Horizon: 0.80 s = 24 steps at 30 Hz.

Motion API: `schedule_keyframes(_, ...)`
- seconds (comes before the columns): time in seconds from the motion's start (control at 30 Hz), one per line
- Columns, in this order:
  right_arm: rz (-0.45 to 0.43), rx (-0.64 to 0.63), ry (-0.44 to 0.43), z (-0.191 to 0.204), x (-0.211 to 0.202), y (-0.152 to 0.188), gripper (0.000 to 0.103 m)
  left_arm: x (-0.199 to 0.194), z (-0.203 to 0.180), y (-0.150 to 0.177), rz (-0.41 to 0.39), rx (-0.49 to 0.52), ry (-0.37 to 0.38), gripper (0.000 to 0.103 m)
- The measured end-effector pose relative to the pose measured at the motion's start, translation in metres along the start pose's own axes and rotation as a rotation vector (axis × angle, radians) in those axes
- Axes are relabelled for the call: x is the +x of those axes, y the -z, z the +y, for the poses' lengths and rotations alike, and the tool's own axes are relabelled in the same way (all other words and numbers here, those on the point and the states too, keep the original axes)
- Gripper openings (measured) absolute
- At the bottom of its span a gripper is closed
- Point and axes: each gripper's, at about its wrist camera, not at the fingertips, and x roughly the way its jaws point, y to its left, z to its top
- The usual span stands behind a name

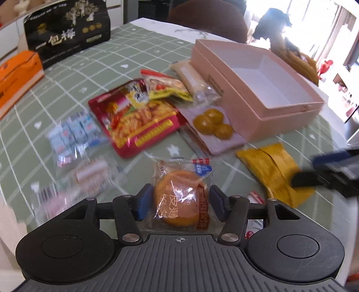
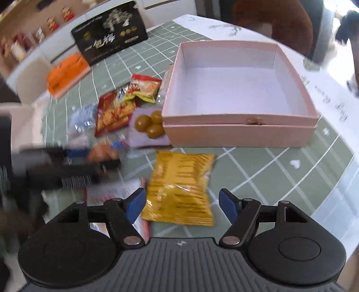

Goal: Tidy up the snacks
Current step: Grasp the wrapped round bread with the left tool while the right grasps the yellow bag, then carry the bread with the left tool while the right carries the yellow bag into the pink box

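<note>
I count one pink box [image 2: 240,132], one black bag [image 1: 67,31], one orange carton [image 1: 18,76], one yellow packet [image 2: 181,191], one wrapped round cake [image 1: 179,200], and one pouch of three yellow-green balls [image 2: 150,123].

left claw [image 1: 179,203] jaws apart, right claw [image 2: 181,205] jaws apart

It looked like a home dining room. The table [image 2: 280,161] carried a green checked cloth, a brown upholstered chair [image 1: 208,20] stood at twelve o'clock, and a bright window [image 1: 314,24] was at about two o'clock.
</note>
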Motion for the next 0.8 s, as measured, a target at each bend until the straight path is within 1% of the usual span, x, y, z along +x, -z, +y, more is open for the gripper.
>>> schedule_keyframes(0.07,0.002,0.021,0.026,0.005,0.013,-0.006,0.073,-0.009,0.003,0.012,-0.011,-0.055,0.012,0.061)
schedule_keyframes(0.13,0.020,-0.003,0.062,0.015,0.033,-0.008,0.073,-0.018,0.003,0.022,-0.016,-0.092,0.008,0.061)
schedule_keyframes(0.2,0.056,-0.042,0.105,0.021,0.051,-0.007,0.073,-0.030,0.000,0.030,-0.021,-0.107,0.004,0.061)
schedule_keyframes(0.27,0.048,-0.103,0.133,0.026,0.053,-0.002,0.075,-0.044,-0.009,0.034,-0.030,-0.103,-0.008,0.060)
schedule_keyframes(0.3,0.051,-0.115,0.131,0.026,0.052,0.000,0.072,-0.049,-0.014,0.035,-0.029,-0.094,-0.012,0.060)
schedule_keyframes(0.4,0.054,-0.133,0.105,0.015,0.037,0.009,0.065,-0.064,-0.035,0.033,-0.029,-0.075,0.015,0.060)
schedule_keyframes(0.5,0.037,-0.118,0.075,-0.008,0.005,0.018,0.064,-0.075,-0.063,0.029,-0.033,-0.047,0.059,0.060)
schedule_keyframes(0.6,-0.008,-0.112,0.092,-0.029,-0.027,0.022,0.064,-0.084,-0.089,0.017,-0.058,-0.017,0.100,0.061)
schedule_keyframes(0.67,-0.049,-0.107,0.121,-0.044,-0.048,0.021,0.064,-0.090,-0.103,0.003,-0.087,-0.003,0.117,0.060)
schedule_keyframes(0.8,-0.136,-0.087,0.115,-0.071,-0.085,0.009,0.064,-0.089,-0.122,-0.045,-0.157,0.014,0.131,0.061)
